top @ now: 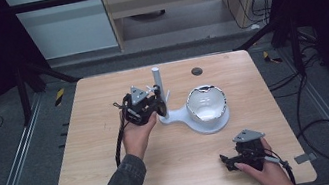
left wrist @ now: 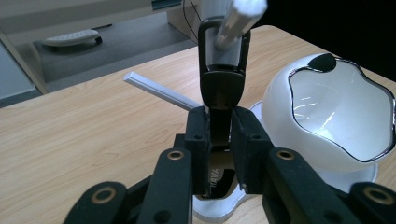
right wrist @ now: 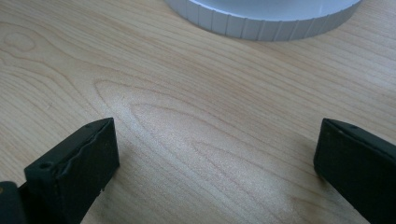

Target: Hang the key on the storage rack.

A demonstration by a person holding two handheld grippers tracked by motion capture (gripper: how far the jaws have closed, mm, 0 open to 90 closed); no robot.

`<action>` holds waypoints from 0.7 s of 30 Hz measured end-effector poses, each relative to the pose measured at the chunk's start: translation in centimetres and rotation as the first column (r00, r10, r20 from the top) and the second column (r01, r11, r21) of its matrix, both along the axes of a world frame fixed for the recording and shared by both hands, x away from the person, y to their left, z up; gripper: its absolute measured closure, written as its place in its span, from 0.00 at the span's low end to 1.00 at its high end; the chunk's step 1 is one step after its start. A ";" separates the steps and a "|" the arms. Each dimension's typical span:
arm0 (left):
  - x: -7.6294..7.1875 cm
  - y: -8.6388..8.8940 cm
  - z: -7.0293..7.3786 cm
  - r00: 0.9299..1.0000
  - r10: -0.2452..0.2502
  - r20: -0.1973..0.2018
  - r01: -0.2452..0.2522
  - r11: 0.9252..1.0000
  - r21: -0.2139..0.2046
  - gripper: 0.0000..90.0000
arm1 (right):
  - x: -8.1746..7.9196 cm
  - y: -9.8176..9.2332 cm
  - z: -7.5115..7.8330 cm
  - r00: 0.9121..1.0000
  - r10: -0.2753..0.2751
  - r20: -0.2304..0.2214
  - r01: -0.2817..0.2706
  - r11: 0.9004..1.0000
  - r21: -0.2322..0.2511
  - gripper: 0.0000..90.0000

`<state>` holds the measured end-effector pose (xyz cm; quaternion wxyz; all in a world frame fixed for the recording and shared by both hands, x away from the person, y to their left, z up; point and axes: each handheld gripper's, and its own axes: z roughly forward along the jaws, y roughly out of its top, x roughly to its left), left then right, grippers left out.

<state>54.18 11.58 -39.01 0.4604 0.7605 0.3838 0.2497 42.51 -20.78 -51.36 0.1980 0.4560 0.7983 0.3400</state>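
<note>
A white stand with an upright post [top: 158, 86] and side pegs rises from a flat white base [top: 182, 117] at the table's middle. A white bowl with a silver wavy rim [top: 206, 103] [left wrist: 336, 107] sits on that base. My left gripper [top: 157, 105] [left wrist: 219, 135] is shut on a black loop-shaped clip [left wrist: 222, 84], and the loop hangs around a white peg [left wrist: 240, 18]. A second peg [left wrist: 159, 91] juts out to the left. My right gripper [top: 225, 161] [right wrist: 215, 154] stands open and empty low over the wood near the front right, facing the base's ribbed edge [right wrist: 261, 18].
The wooden table [top: 111, 147] has a small black round cap [top: 196, 71] near its far edge. Metal frame rails [top: 13, 168] run along both sides, and cables [top: 319, 122] lie on the floor at the right.
</note>
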 end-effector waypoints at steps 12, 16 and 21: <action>-1.7 1.0 -0.2 1.000 -0.005 0.013 0.005 1.000 0.016 0.63 | 0.0 0.0 0.0 1.000 0.002 0.005 -0.002 1.000 -0.006 0.00; -2.5 1.3 -0.5 1.000 -0.024 0.001 0.024 0.999 0.042 0.51 | 0.0 0.0 0.0 1.000 0.001 0.005 -0.001 1.000 -0.005 0.00; -3.4 1.4 -0.5 0.998 -0.057 -0.023 0.058 0.997 0.058 0.36 | 0.0 0.0 0.0 1.000 0.001 0.005 -0.001 1.000 -0.006 0.00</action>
